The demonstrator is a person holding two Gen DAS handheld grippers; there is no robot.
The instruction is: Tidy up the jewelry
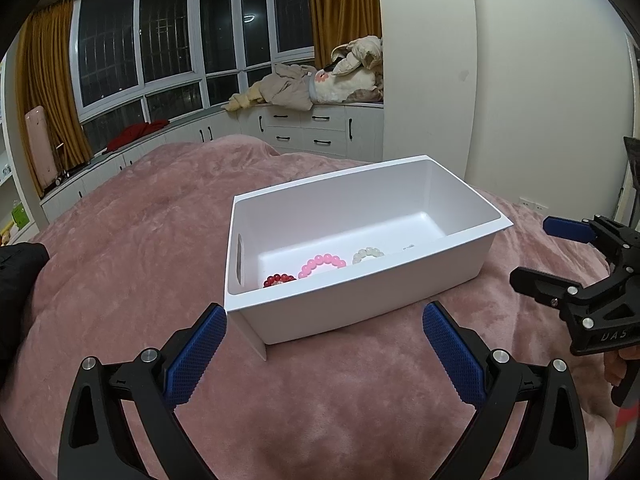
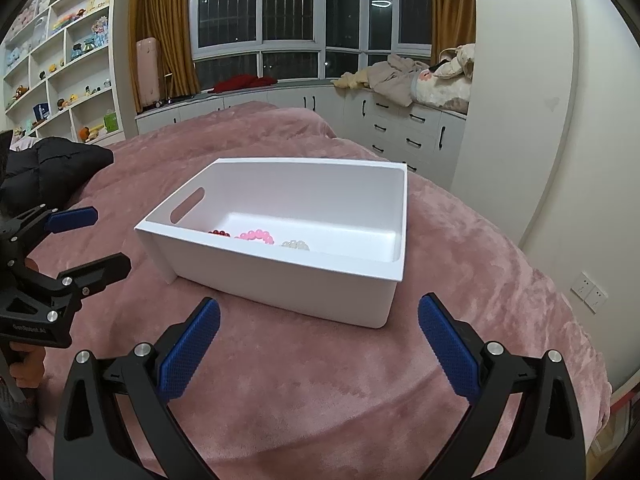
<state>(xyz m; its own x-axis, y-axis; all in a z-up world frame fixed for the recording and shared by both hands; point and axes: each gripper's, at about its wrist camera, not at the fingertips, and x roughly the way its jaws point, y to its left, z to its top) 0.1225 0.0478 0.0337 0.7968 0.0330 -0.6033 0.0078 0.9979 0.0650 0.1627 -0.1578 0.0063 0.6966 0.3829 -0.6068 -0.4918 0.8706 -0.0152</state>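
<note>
Inside the smooth rectangular white bin, three round-beaded bracelets lie.

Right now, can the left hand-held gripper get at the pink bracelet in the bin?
Probably yes: the left hand-held gripper is open and empty, the white bin is uncovered; only its near wall stands before the pink bracelet.

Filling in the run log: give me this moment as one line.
left hand-held gripper: open, empty | right hand-held gripper: open, empty | white bin: on pink blanket | inside: red, pink, white bracelets
</note>
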